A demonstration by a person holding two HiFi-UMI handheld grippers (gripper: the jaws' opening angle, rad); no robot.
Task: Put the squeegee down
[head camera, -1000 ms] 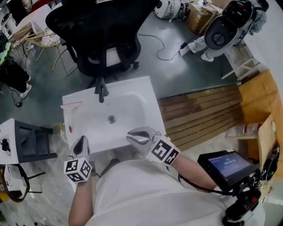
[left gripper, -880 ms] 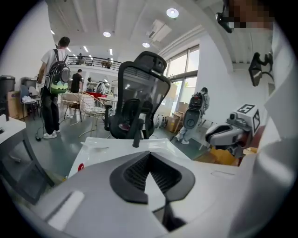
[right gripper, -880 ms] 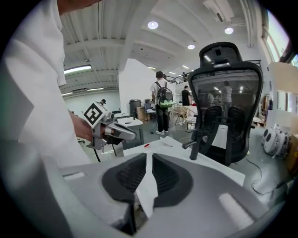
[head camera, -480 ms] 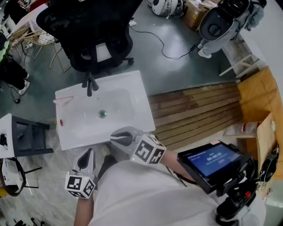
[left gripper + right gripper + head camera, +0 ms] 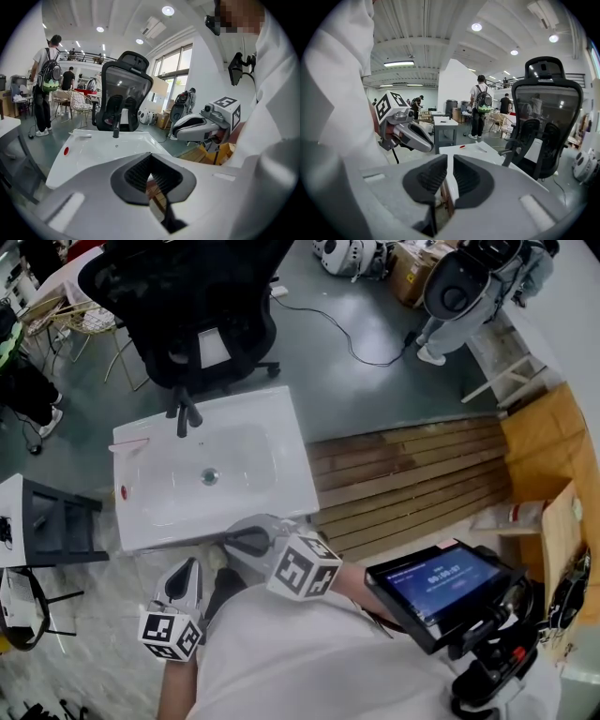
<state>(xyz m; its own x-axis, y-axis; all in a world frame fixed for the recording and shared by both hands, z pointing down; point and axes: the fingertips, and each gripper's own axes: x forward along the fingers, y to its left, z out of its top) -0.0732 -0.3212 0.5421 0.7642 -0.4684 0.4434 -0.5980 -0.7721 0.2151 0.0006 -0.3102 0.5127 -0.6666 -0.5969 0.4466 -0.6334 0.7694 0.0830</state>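
A thin pale strip with a pinkish end, which looks like the squeegee (image 5: pixel 129 443), lies flat on the back left rim of the white sink (image 5: pixel 281 479) beside the black faucet (image 5: pixel 180 412). Neither gripper touches it. It also shows small as the squeegee (image 5: pixel 84 135) and the squeegee (image 5: pixel 482 148). My left gripper (image 5: pixel 187 567) is shut and empty, off the sink's front edge near my body; its pads meet at the left gripper (image 5: pixel 151 171). My right gripper (image 5: pixel 231 539) hovers at the sink's front edge. The right gripper (image 5: pixel 447 180) holds nothing, with a narrow gap between its pads.
A black office chair (image 5: pixel 192 296) stands behind the sink. A grey side table (image 5: pixel 52 526) is at the left and a wooden pallet (image 5: pixel 412 474) at the right. A tablet on a rig (image 5: pixel 433 582) sits by my right arm. People (image 5: pixel 44 89) stand further back.
Both grippers have drawn back from over the sink's front edge towards my body, the left one more. The squeegee has stayed on the rim.
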